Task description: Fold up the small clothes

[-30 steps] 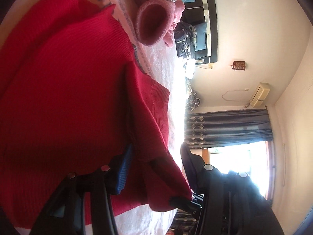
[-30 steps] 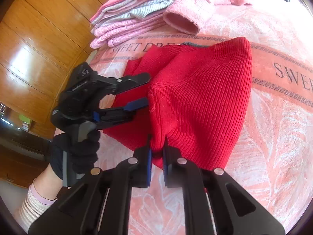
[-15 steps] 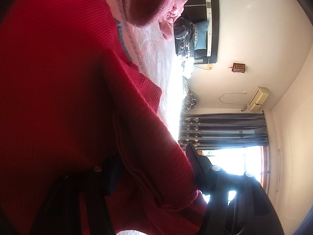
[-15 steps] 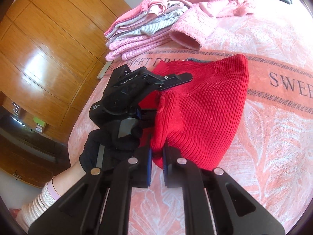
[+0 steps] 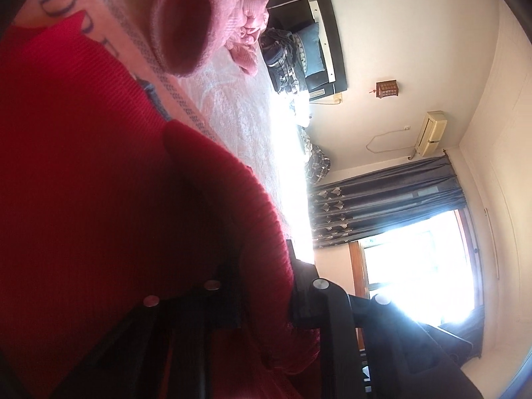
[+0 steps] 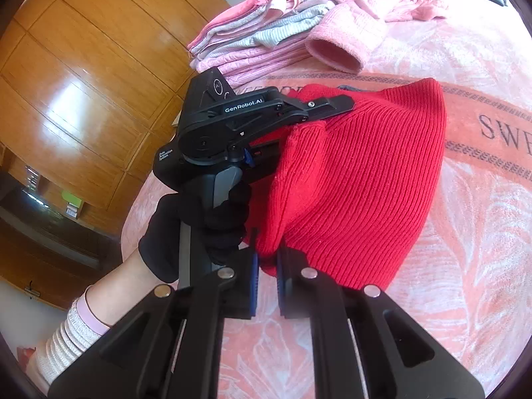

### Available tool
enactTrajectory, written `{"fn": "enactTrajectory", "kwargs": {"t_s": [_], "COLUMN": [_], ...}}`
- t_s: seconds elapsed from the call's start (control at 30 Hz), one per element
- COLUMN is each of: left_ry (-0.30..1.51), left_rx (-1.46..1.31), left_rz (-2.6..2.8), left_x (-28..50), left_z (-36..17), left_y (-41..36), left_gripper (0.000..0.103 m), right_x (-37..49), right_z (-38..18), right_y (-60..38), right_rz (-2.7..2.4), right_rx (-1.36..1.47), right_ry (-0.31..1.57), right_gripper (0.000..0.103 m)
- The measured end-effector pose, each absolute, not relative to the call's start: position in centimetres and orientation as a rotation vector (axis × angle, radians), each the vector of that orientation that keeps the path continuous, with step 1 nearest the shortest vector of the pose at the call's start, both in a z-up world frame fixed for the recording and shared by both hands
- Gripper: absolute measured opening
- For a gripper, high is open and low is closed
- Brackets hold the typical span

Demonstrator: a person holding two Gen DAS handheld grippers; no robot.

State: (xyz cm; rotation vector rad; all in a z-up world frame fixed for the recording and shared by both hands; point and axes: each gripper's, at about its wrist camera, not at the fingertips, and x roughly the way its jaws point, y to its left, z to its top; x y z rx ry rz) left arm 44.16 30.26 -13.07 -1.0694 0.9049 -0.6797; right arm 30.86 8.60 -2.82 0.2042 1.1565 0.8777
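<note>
1. Red ribbed knitwear [image 6: 359,179] was spread on the pink bedspread [image 6: 465,232], partly folded over.
2. Its near corner was pinched by the right gripper [image 6: 266,262].
3. A folded edge was draped between the left gripper's [image 5: 266,286] parted fingers; a firm grip could not be told.

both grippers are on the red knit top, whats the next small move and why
Probably carry the pinched edge across and lay it flat. The right gripper is shut on the near edge of the red ribbed knit top; the left gripper has fabric bunched between its fingers, though its closure is unclear. The fold stands raised off the pink patterned blanket, not yet set down.
</note>
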Motion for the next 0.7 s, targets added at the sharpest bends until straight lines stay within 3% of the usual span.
{"fn": "enactTrajectory", "kwargs": {"t_s": [0.4,0.7], "left_ry": [0.772,0.878], "left_rx": [-0.893,-0.824], "left_rz": [-0.664,-0.516], "left_x": [42.2,41.0], "left_z": [-8.9,-14.4], "left_y": [40.0,45.6], "left_gripper": [0.019,0.019], "right_x": [30.3,30.1], "right_z": [-3.7,-8.5], "right_y": [19.2,26.4], "right_rz": [0.987,0.965], "right_rx": [0.178,0.085], "right_ry": [1.174,1.282], "right_gripper": [0.007,0.007]}}
